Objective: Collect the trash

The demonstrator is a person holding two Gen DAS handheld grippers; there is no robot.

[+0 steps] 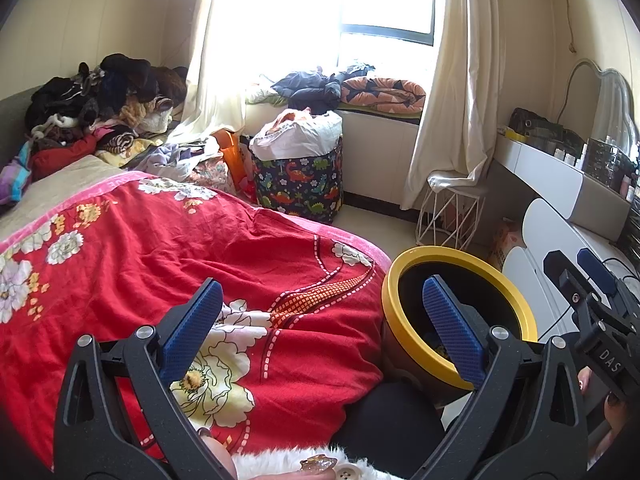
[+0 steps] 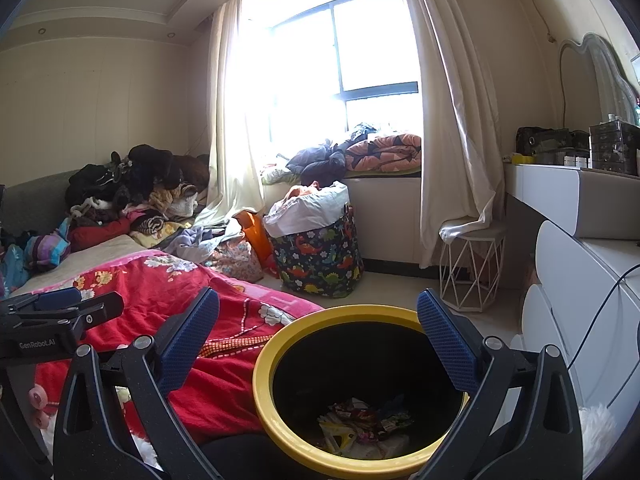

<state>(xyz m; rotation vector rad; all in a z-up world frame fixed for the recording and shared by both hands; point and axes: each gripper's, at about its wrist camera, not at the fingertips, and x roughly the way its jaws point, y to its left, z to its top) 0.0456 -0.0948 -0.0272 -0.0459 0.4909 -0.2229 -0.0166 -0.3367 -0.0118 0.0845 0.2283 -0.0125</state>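
Jaws spread wide over a yellow-rimmed black bin (image 2: 264, 364) holding crumpled wrappers (image 2: 360, 424).

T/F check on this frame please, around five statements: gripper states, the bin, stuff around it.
1. Both grippers are open and hold nothing. True: left gripper and right gripper show wide gaps.
2. The yellow-rimmed bin is empty. False: wrappers lie at its bottom.
3. The bin stands beside the red floral quilt. True.
4. The dinosaur-print basket sits on the bed. False: it stands on the floor below the window.
5. The right gripper is shut on a wrapper. False: it is open above the bin.
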